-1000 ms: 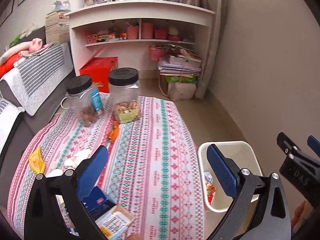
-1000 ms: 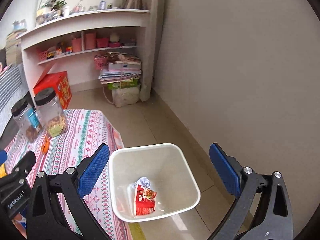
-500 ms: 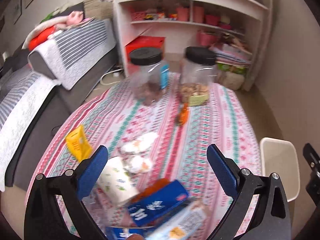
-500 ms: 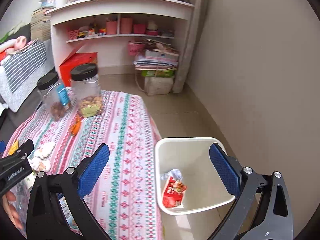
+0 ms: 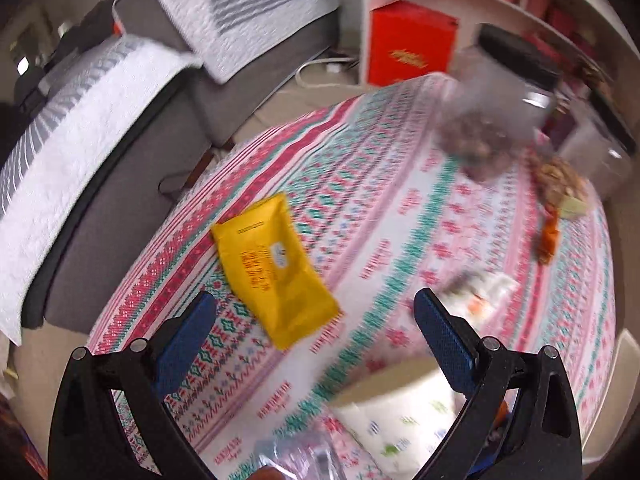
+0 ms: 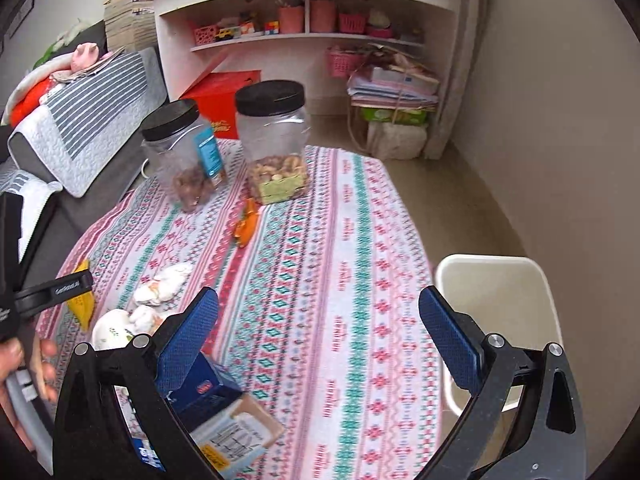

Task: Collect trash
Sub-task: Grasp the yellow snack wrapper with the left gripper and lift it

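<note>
A yellow wrapper (image 5: 273, 269) lies on the patterned tablecloth (image 5: 400, 216), just ahead of my open, empty left gripper (image 5: 314, 322); it also shows in the right wrist view (image 6: 81, 301). My right gripper (image 6: 319, 324) is open and empty above the table. Crumpled white tissues (image 6: 160, 284), an orange wrapper (image 6: 247, 225), a paper cup (image 6: 112, 333) and a blue carton (image 6: 204, 390) lie on the cloth. A white trash bin (image 6: 500, 280) stands on the floor right of the table.
Two clear jars with black lids (image 6: 186, 156) (image 6: 276, 140) stand at the table's far end. A grey sofa with striped covers (image 5: 100, 120) runs along the left. A red box (image 6: 224, 98) and white shelves (image 6: 308, 36) stand behind.
My left gripper has swung left and down toward the yellow wrapper. My right gripper has turned left from over the bin to over the table.
</note>
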Demonstrator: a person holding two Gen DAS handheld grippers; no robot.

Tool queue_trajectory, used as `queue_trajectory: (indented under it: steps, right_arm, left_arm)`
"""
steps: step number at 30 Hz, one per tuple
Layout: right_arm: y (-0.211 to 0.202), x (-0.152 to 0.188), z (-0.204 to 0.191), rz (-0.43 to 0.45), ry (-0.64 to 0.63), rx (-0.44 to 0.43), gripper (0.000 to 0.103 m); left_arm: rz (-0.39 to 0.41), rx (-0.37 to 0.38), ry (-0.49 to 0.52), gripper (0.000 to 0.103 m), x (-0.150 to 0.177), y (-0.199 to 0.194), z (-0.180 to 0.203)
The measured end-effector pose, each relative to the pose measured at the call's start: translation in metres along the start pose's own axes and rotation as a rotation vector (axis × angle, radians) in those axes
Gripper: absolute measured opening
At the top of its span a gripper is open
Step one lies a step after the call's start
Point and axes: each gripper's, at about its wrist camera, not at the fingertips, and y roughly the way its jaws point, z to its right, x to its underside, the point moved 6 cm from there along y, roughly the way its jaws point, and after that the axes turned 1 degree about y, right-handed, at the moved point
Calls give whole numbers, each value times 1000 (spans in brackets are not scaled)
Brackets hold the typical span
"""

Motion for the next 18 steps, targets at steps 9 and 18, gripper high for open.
queue_trajectory:
  steps: [9, 18]
  right_arm:
    - [25, 1, -20, -61, -8, -37, 96]
    - [48, 13, -52, -178, -28, -149, 96]
  left_arm:
    - [-167, 45, -159, 96, -5, 72, -34]
    - [-174, 99, -86, 30, -4, 65, -38]
